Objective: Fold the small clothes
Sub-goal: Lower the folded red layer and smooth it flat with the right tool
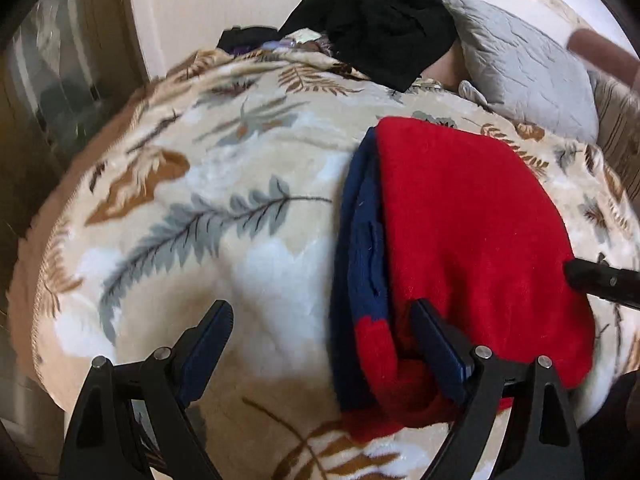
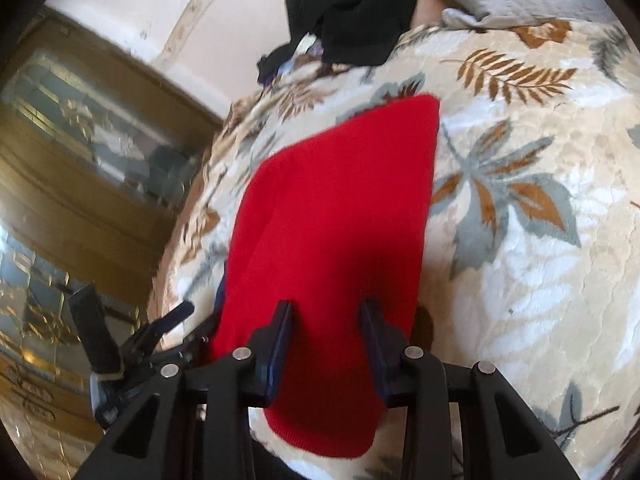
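A small red garment (image 1: 472,216) with a navy sleeve (image 1: 362,240) along its left side lies on the leaf-patterned blanket (image 1: 208,216). My left gripper (image 1: 322,312) stands wide open at the garment's near left corner, its right finger on the red cuff and its left finger over bare blanket. In the right wrist view my right gripper (image 2: 326,316) has narrowed its jaws on the near edge of the red garment (image 2: 336,200), with puckered red fabric pinched between the pads. One right finger (image 1: 580,274) shows at the garment's right edge in the left wrist view.
A heap of black clothes (image 1: 380,20) and a grey quilted pillow (image 1: 520,64) lie at the bed's far end. A wooden cabinet with glass doors (image 2: 80,140) stands beyond the bed's left edge. A person's arm (image 1: 600,52) shows at the far right.
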Action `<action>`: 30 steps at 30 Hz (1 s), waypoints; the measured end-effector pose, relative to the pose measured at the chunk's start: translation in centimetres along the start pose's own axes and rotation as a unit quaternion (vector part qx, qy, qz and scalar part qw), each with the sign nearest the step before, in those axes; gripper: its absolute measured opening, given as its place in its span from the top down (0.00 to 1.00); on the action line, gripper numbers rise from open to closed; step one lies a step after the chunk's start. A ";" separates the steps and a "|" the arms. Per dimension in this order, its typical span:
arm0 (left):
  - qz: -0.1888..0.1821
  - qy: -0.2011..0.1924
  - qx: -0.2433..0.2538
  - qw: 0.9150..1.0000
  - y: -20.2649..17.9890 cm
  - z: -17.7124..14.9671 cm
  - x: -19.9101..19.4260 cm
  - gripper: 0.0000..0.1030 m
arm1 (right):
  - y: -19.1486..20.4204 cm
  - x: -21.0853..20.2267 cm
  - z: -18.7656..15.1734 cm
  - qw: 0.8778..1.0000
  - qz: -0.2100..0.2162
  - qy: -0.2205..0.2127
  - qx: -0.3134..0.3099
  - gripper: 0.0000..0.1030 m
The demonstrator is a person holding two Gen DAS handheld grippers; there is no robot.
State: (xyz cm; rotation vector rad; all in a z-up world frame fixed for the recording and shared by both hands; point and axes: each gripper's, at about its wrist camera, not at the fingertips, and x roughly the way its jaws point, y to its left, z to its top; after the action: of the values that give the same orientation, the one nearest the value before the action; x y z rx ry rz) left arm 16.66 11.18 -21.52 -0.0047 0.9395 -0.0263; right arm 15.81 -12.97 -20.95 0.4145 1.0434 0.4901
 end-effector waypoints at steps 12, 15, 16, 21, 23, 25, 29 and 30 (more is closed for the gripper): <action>0.030 -0.016 0.034 0.999 -0.9 -0.6 -0.2 0.11 | 2.0 3.9 7.9 0.987 -0.157 -0.004 -0.034 0.63; 0.034 -0.020 0.038 0.999 -1.0 -0.6 -0.2 0.11 | 0.2 7.6 8.5 0.985 -0.162 0.051 -0.010 0.52; 0.036 -0.021 0.040 0.998 -1.1 -0.6 -0.2 0.11 | -0.4 8.0 8.4 0.986 -0.161 0.047 -0.001 0.50; 0.046 -0.028 0.051 0.997 -1.5 -0.6 -0.3 0.11 | -0.2 6.3 7.6 0.988 -0.154 0.026 -0.011 0.49; 0.049 -0.029 0.051 0.997 -1.6 -0.7 -0.4 0.11 | 0.0 4.6 7.0 0.990 -0.140 0.016 -0.010 0.49; 0.052 -0.031 0.052 0.997 -1.6 -0.8 -0.4 0.11 | 0.8 2.9 6.5 0.991 -0.131 0.007 -0.017 0.49; 0.057 -0.033 0.052 0.996 -1.8 -0.8 -0.5 0.11 | 3.2 0.6 3.9 0.990 -0.124 0.007 -0.061 0.49; 0.058 -0.033 0.052 0.996 -1.8 -0.8 -0.5 0.11 | 3.8 0.1 3.0 0.989 -0.125 0.010 -0.075 0.49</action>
State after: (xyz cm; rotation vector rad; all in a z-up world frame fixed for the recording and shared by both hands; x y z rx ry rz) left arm 15.66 9.42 -21.57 0.1439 0.8706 0.0333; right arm 17.78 -10.10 -17.64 0.1421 1.0528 0.3450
